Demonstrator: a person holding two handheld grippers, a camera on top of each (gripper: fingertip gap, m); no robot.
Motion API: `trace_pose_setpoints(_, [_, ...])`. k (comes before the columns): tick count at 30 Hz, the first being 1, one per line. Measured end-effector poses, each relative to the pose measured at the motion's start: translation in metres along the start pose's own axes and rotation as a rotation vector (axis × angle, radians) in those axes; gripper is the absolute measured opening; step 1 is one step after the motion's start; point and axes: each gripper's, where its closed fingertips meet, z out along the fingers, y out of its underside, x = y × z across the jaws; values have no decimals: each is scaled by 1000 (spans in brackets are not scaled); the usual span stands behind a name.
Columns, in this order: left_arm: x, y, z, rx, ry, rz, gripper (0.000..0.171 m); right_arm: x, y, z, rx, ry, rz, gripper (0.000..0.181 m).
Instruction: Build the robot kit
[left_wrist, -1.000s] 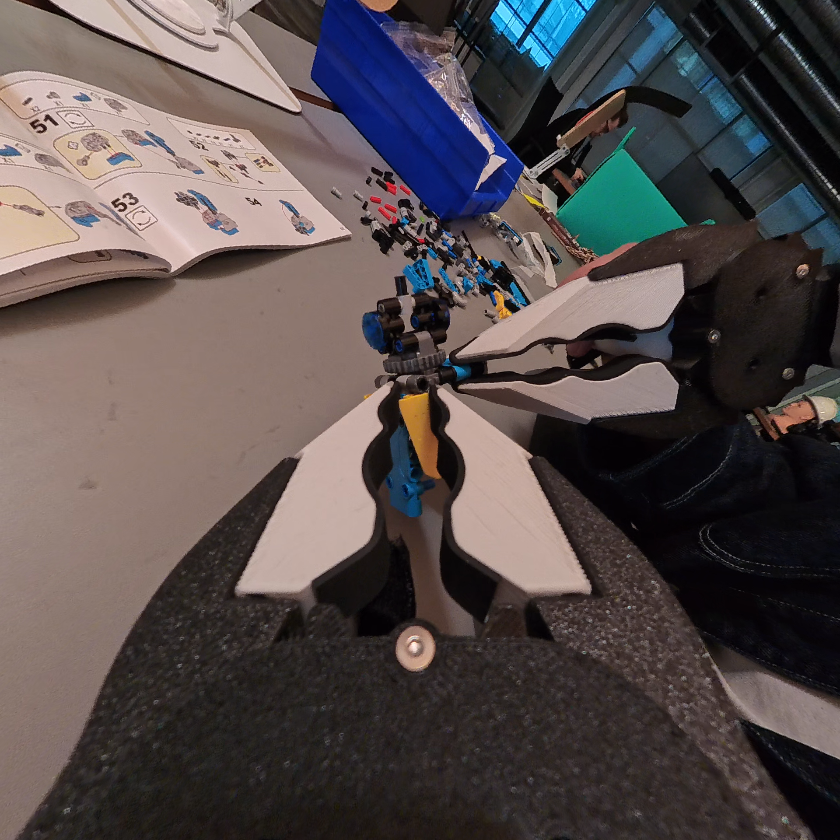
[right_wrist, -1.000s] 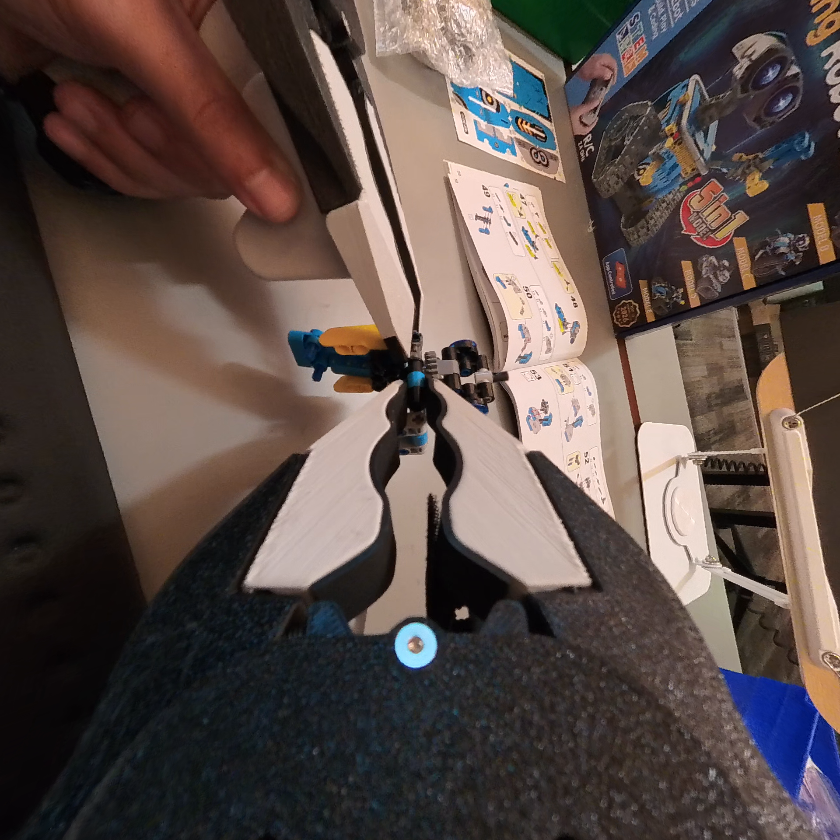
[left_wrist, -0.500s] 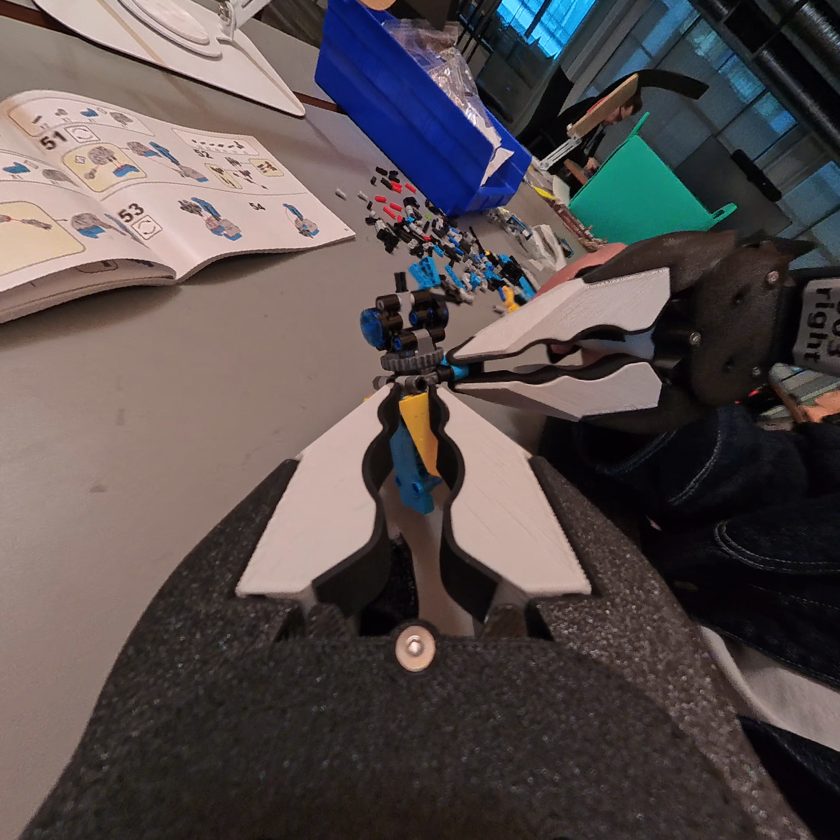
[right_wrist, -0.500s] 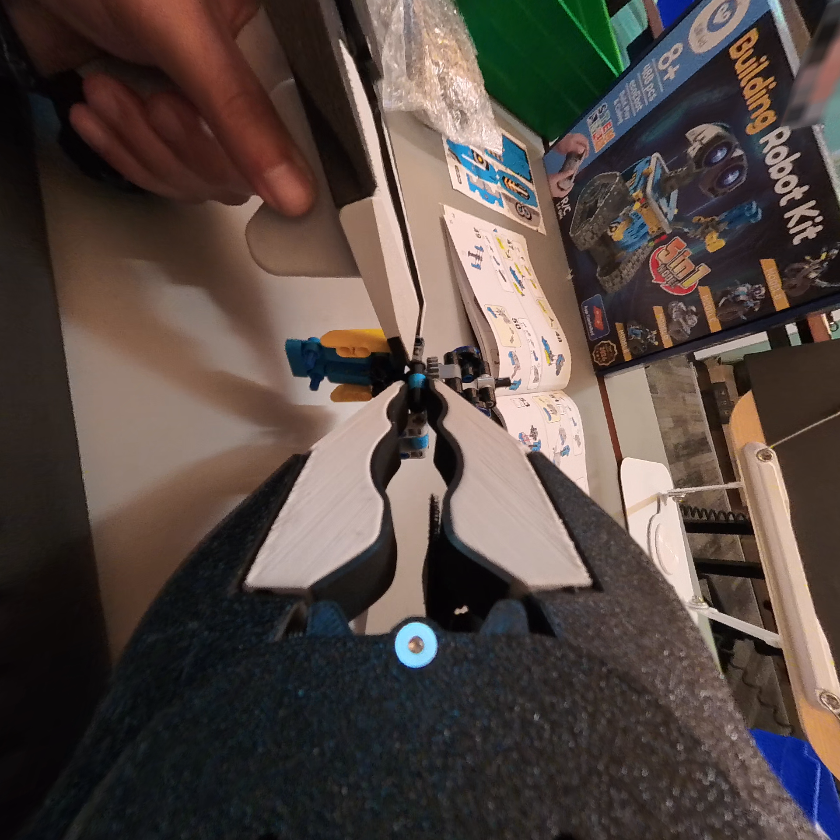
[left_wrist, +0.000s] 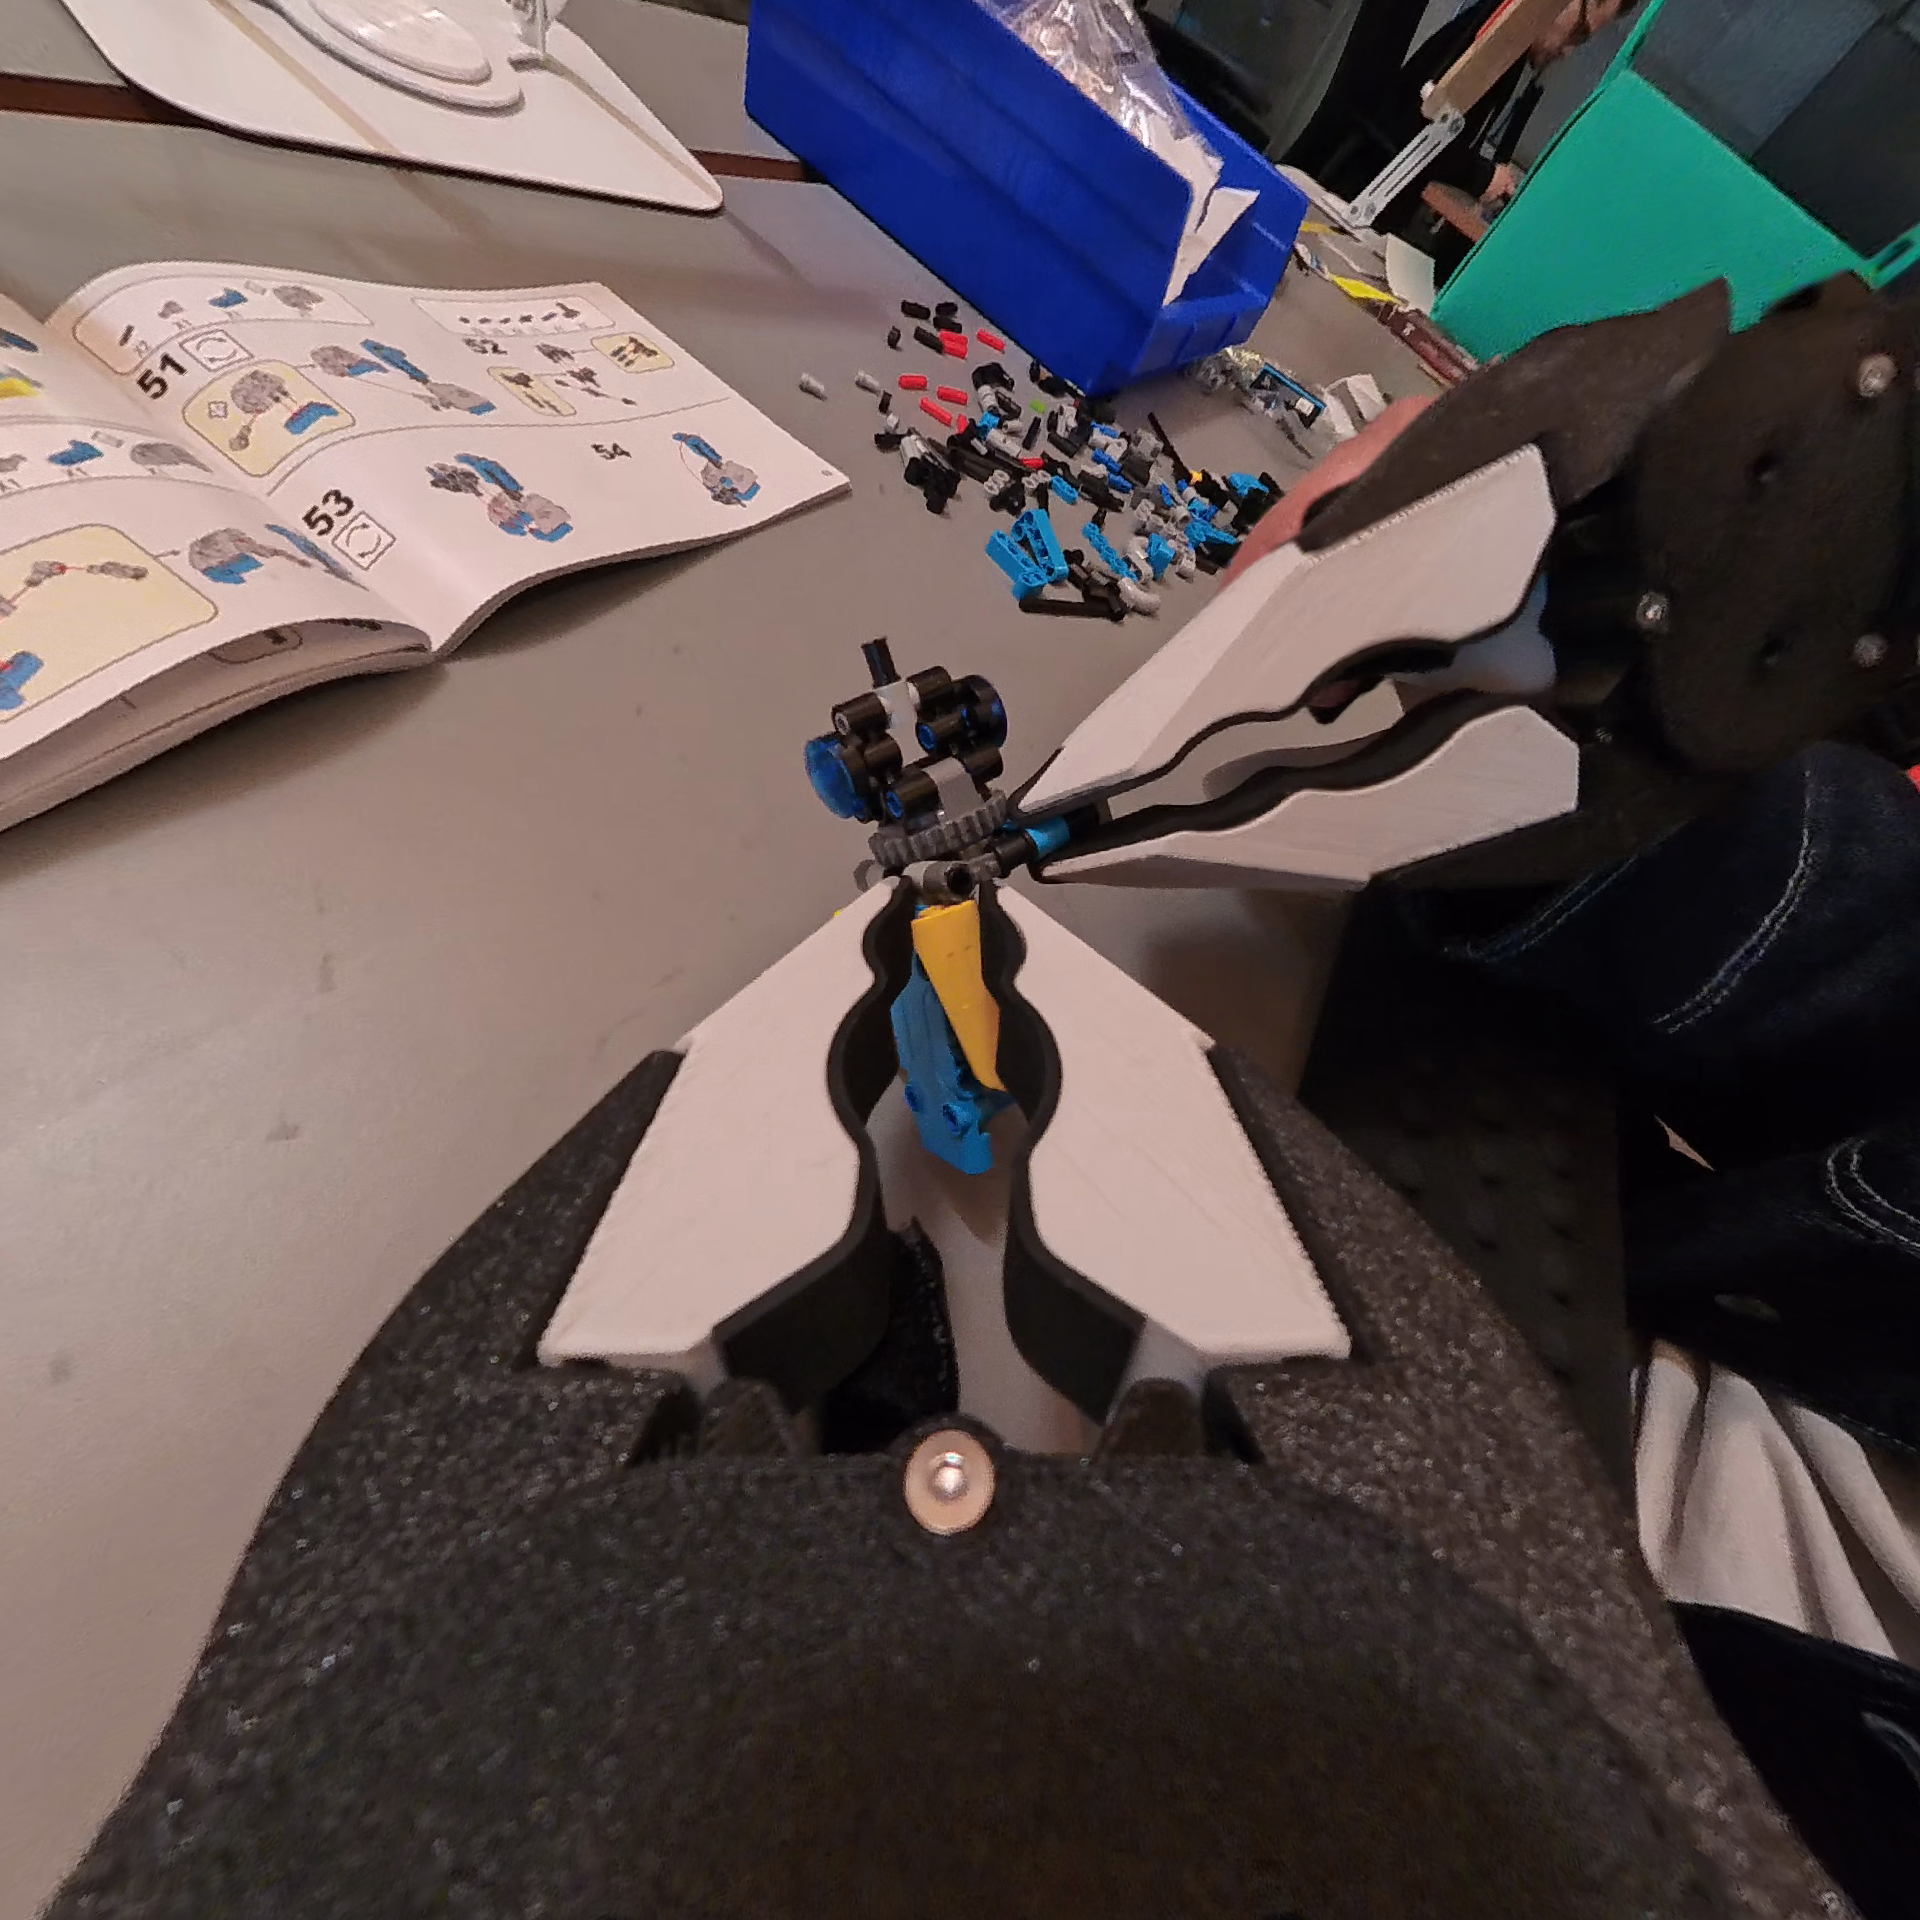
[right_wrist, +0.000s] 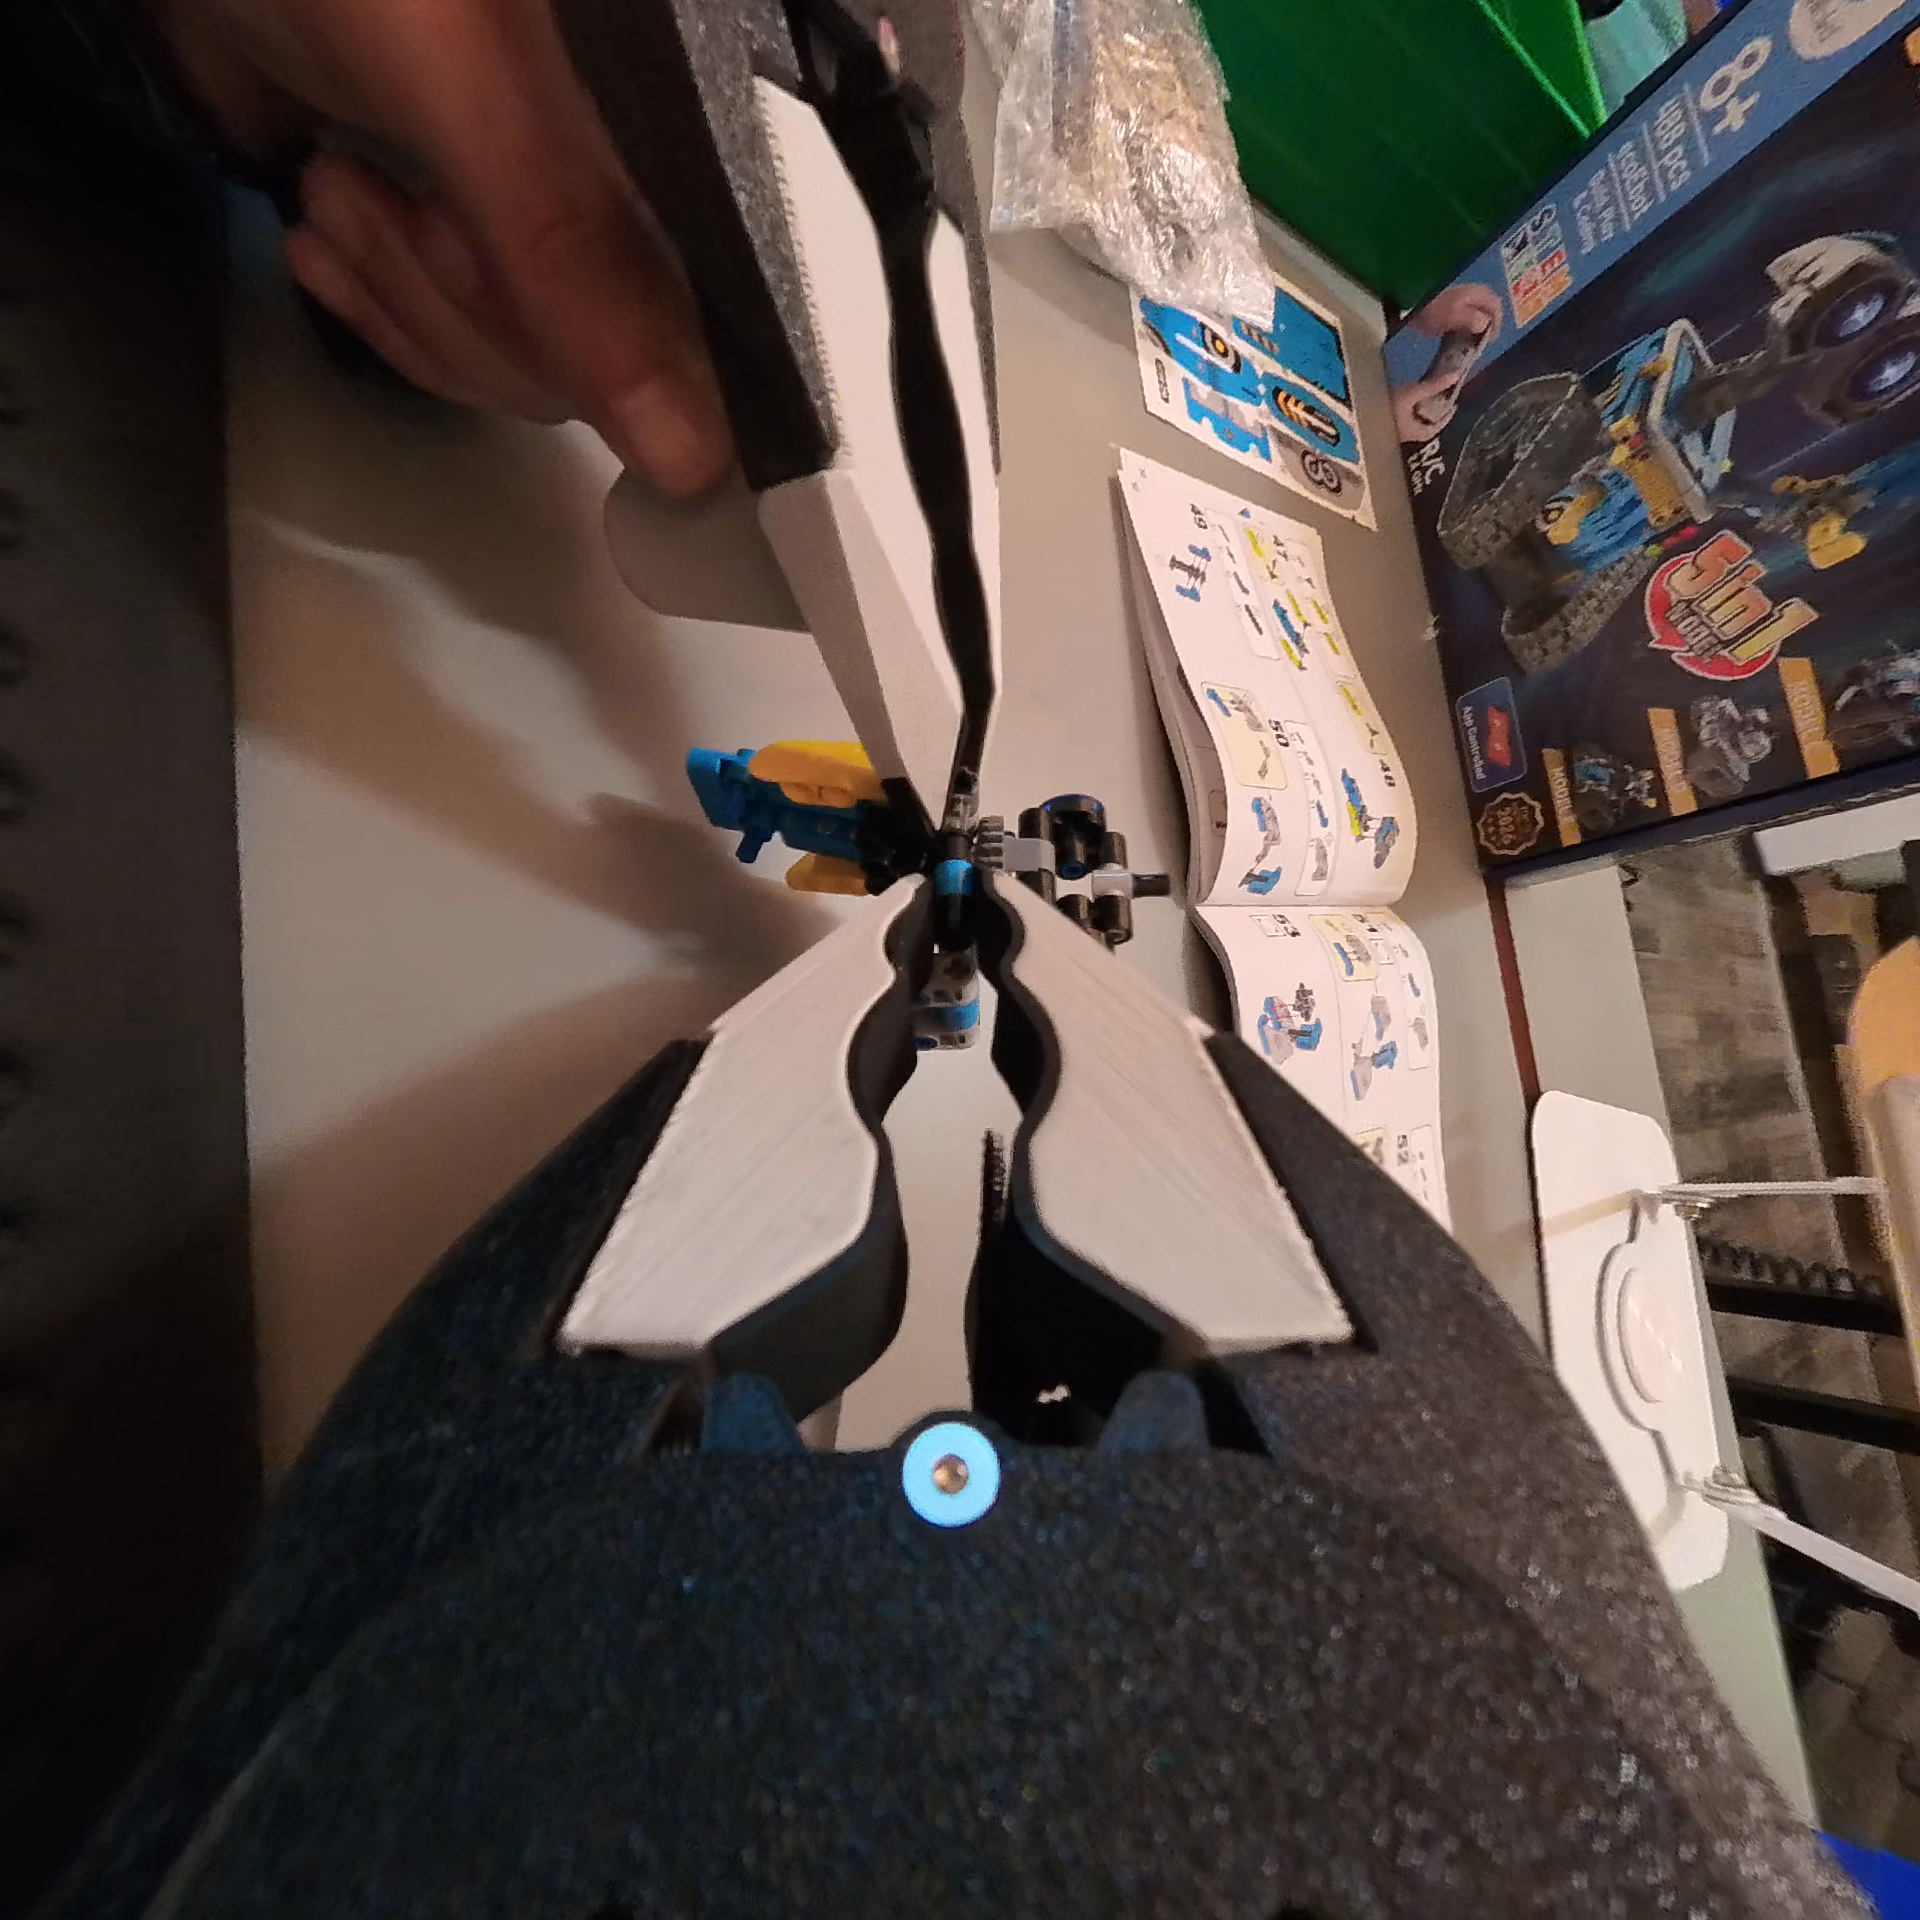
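- I am holding my left gripper (left_wrist: 940, 894) nearly closed, pinching the blue-and-yellow end of a small brick model (left_wrist: 940, 821); that end is lying back between the two white fingers.
- My right gripper (right_wrist: 951, 883) is likewise clamping down on the same model, gripping a thin blue-and-black pin piece (right_wrist: 951, 940) that is sticking out of its side, just by the grey gear.
- In the left wrist view the right gripper (left_wrist: 1029, 831) is coming in from the right, so the two grippers are meeting at roughly a right angle at the model's middle.
- The model is hanging above the grey table (left_wrist: 312, 1039), not resting on it. Its long axis is running along my left gripper's fingers: blue-and-yellow end toward that gripper, black wheel-like cluster with a blue cap (left_wrist: 904, 743) pointing away.
- A person's hand (right_wrist: 499, 249) is gripping the left tool in the right wrist view.
- Beyond the model, a pile of loose small parts (left_wrist: 1070, 478) is lying on the table, and behind it a blue bin (left_wrist: 997, 197) is holding crumpled clear plastic bags (left_wrist: 1091, 62).
- An open instruction booklet (left_wrist: 343, 457) is lying to the left; a sticker sheet (right_wrist: 1247, 405) and the dark kit box (right_wrist: 1683, 447) are sitting past it.
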Motion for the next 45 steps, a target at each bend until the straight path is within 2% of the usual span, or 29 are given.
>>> trace_pose_setpoints(3, [-3, 5, 1, -22, -10, -12, 11, -3, 3, 5, -9, 44, -43, 6])
trace_pose_setpoints(5, [-2, 3, 1, -8, 19, -47, 12, -1, 0, 3, 61, 58, 3, 5])
trace_pose_setpoints(8, [1, 11, 8, -50, 86, -171, 12, -2, -6, 5, 80, 60, 24, 6])
trace_pose_setpoints(9, [-3, 13, 10, -58, 57, -169, 9, -8, -8, 10, 61, 51, 13, 0])
trace_pose_setpoints(11, [-11, 15, 10, -63, 42, -206, 10, -7, -2, 19, -28, 124, -60, 0])
trace_pose_setpoints(16, [-16, 17, 4, -63, 38, -211, 10, -8, -2, 13, 72, 31, 93, 0])
trace_pose_setpoints(19, [-21, 17, 1, -57, 31, -231, 10, 5, 9, 2, 127, -39, 249, 0])
trace_pose_setpoints(21, [-24, 18, 0, -63, 23, -244, 11, 28, 17, -5, 162, -23, 318, 0])
trace_pose_setpoints(24, [-25, 28, 2, -114, 59, -309, 11, 63, 51, 4, 77, -48, 422, 22])
trace_pose_setpoints(26, [-22, 31, 4, -133, 77, -313, 11, 66, 75, 22, -27, -160, 520, 35])
trace_pose_setpoints(29, [-24, 34, 6, -156, 62, -307, 12, 57, 84, 51, -76, -245, 627, 51])
trace_pose_setpoints(31, [-22, 37, 7, -174, 70, -302, 13, 55, 81, 62, -54, -237, 667, 43])
trace_pose_setpoints(34, [-20, 42, 9, -205, 59, -273, 14, 60, 71, 63, 4, -197, 660, 16])
trace_pose_setpoints(37, [-17, 45, 11, -232, 61, -241, 23, 56, 65, 58, 20, -232, 666, 16])
trace_pose_setpoints(40, [-23, 34, 6, -167, 32, -214, 31, 48, 43, 45, 145, -344, 776, 15])
trace_pose_setpoints(43, [-32, 2, -10, 4, -11, -176, 37, 41, 25, 30, 256, -462, 865, 15])
trace_pose_setpoints(45, [-27, -23, -23, 134, 8, -118, 42, 29, 8, 13, 348, -631, 910, 15])
